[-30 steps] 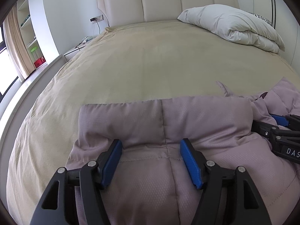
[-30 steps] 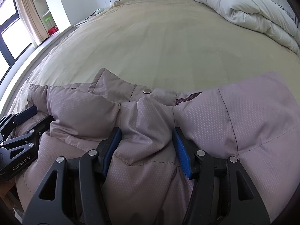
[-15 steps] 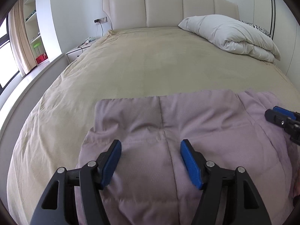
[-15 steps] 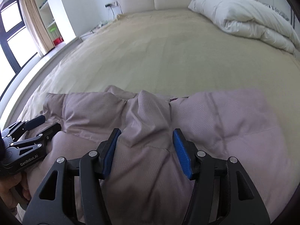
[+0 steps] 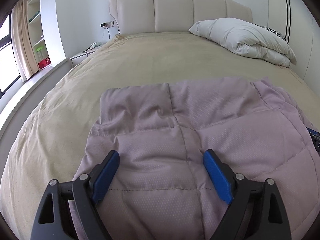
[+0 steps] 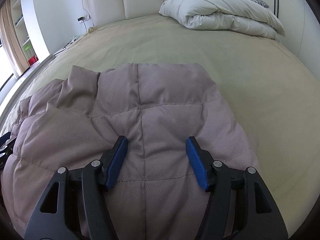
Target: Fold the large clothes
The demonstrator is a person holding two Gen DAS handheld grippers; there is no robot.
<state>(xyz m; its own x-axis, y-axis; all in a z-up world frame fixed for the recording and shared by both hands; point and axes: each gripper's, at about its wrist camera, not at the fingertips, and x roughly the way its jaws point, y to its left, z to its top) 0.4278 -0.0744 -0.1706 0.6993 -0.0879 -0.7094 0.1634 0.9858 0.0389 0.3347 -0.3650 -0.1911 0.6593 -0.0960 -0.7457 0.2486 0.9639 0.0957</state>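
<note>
A mauve quilted padded jacket [image 5: 190, 140] lies on the tan bed cover [image 5: 160, 60], near the foot of the bed. It also shows in the right wrist view [image 6: 150, 110]. My left gripper [image 5: 161, 164] is open, its blue fingers standing wide over the jacket's left part with padded cloth bulging between them. My right gripper [image 6: 157, 150] is open the same way over the jacket's right part. The tip of the right gripper shows at the right edge of the left wrist view [image 5: 315, 136]. Whether either gripper holds cloth underneath is hidden.
A folded white duvet [image 5: 246, 38] lies at the head of the bed on the right, in front of a beige headboard [image 5: 180, 10]. A white nightstand [image 5: 84, 55], shelves and a curtain [image 5: 20, 40] stand to the left.
Both grippers have risen and pulled back toward the foot of the bed. The jacket's rumpled collar area is now covered by smooth quilted cloth, and the jacket lies flatter.
</note>
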